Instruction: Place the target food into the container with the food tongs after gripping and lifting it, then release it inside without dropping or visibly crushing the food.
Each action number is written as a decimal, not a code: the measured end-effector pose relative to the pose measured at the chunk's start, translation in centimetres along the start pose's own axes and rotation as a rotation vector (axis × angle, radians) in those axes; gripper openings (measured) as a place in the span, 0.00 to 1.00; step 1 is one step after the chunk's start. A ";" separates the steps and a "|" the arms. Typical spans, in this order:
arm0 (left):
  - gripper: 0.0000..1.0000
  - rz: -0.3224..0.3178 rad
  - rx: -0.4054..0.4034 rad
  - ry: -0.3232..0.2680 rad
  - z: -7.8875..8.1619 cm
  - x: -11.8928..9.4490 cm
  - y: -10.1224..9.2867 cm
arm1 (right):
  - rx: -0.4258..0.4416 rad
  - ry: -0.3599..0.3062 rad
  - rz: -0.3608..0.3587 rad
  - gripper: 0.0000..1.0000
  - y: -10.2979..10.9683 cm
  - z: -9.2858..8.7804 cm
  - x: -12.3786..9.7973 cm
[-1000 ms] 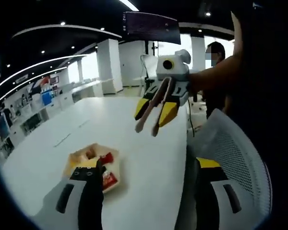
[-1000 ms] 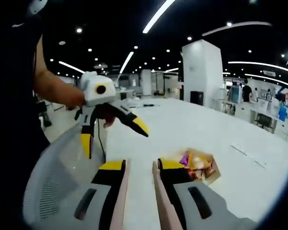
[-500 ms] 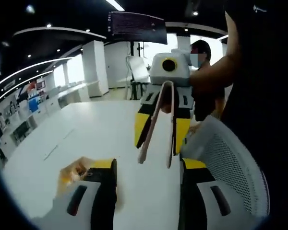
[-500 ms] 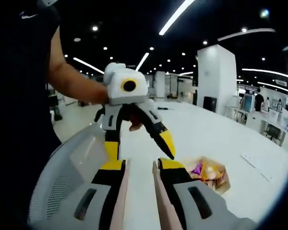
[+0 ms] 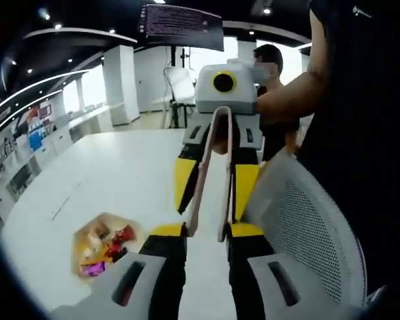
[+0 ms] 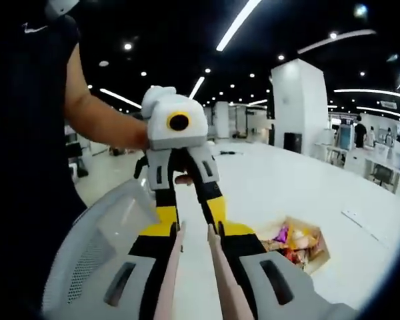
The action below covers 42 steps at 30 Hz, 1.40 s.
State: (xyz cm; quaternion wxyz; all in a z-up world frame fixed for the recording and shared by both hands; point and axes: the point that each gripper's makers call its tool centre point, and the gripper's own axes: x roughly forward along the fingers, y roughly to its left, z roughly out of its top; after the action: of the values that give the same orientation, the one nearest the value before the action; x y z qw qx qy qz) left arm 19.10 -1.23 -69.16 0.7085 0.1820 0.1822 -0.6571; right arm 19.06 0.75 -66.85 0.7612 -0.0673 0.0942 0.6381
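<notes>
Facing each other above a white table [image 5: 107, 167], the right gripper [image 6: 193, 243] clamps pink tongs [image 5: 210, 173] while the left gripper [image 5: 207, 233] stands with jaws apart. The snacks [image 6: 295, 241] lie untouched in their tray; a clash between grippers could knock the tongs loose.

1. A white bench [image 5: 107, 167] is extending away into a large open office.
2. A white mesh-backed chair [image 5: 307, 227] is standing at the near edge of the bench; the chair is also appearing low on the left of the right gripper view.
3. White square pillars [image 6: 300, 100] are rising from floor to dark ceiling.
4. Long strip lights [image 6: 237, 25] and small round spotlights are glowing overhead.
5. A dark hanging screen [image 5: 181, 25] is showing rows of pale text.
6. A person in dark clothing [image 5: 273, 100] is standing behind the bench.
</notes>
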 end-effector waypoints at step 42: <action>0.09 0.108 0.089 0.149 -11.9 2.6 2.2 | 0.189 0.169 -0.201 0.35 -2.5 -9.7 -4.3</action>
State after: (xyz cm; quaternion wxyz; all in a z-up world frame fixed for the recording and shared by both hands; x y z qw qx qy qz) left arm 21.29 2.57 -80.75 0.7185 0.2709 0.1949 -0.6102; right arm 20.27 -6.00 -75.38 0.8136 -0.0578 0.2105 0.5389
